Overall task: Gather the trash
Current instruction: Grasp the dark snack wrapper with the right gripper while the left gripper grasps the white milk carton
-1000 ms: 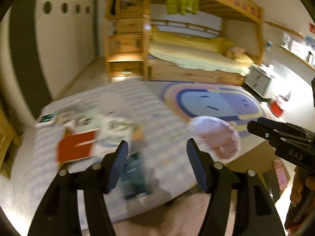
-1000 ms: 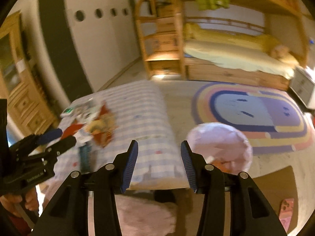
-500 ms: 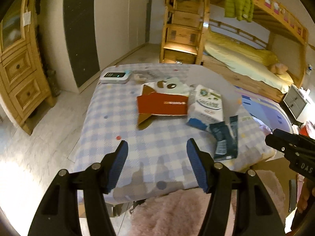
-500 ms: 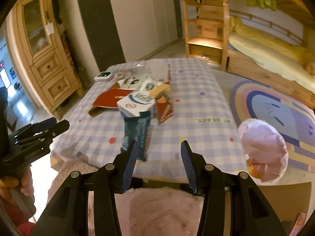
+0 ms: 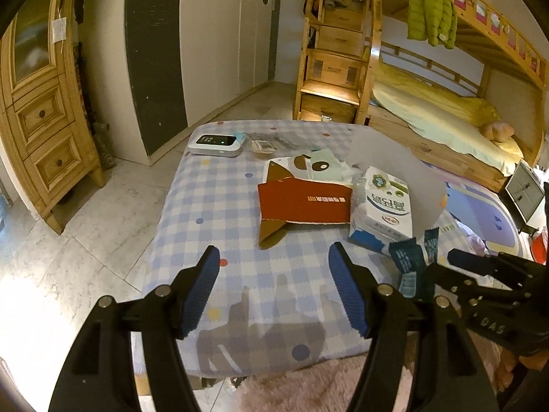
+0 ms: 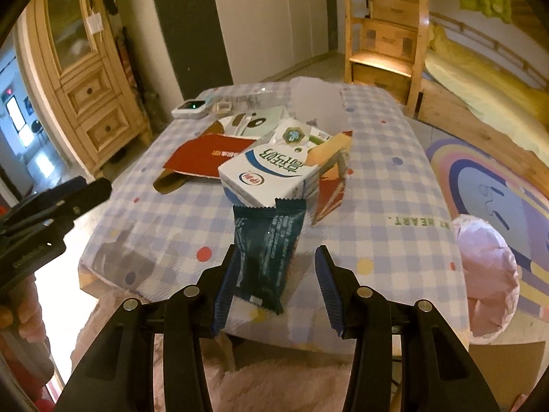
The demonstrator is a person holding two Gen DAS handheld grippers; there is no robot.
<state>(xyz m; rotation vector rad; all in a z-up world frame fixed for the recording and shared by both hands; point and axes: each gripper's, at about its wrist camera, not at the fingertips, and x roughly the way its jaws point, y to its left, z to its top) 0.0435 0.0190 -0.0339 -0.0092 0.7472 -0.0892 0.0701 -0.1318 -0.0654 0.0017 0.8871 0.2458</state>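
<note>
Trash lies on a checked tablecloth (image 5: 219, 219): a red cardboard piece (image 5: 305, 204), a white milk carton (image 5: 382, 213), a dark teal wrapper (image 6: 267, 250) and cut paper packaging (image 5: 308, 166). My left gripper (image 5: 272, 288) is open and empty above the table's near edge, short of the red cardboard. My right gripper (image 6: 276, 285) is open, its jaws either side of the teal wrapper's near end; it also shows in the left wrist view (image 5: 480, 267). A bin with a pink bag (image 6: 487, 274) stands on the floor right of the table.
A white device (image 5: 216, 144) with a green light and clear plastic packets (image 5: 271, 140) lie at the table's far end. A wooden cabinet (image 5: 41, 110) stands left, a bunk bed (image 5: 429, 79) behind. A pink fluffy seat (image 6: 281, 388) is below the grippers.
Both views swung left from the bed and rug to the table. Both grippers came closer to the trash; the right one now straddles the teal wrapper. Both stayed open.
</note>
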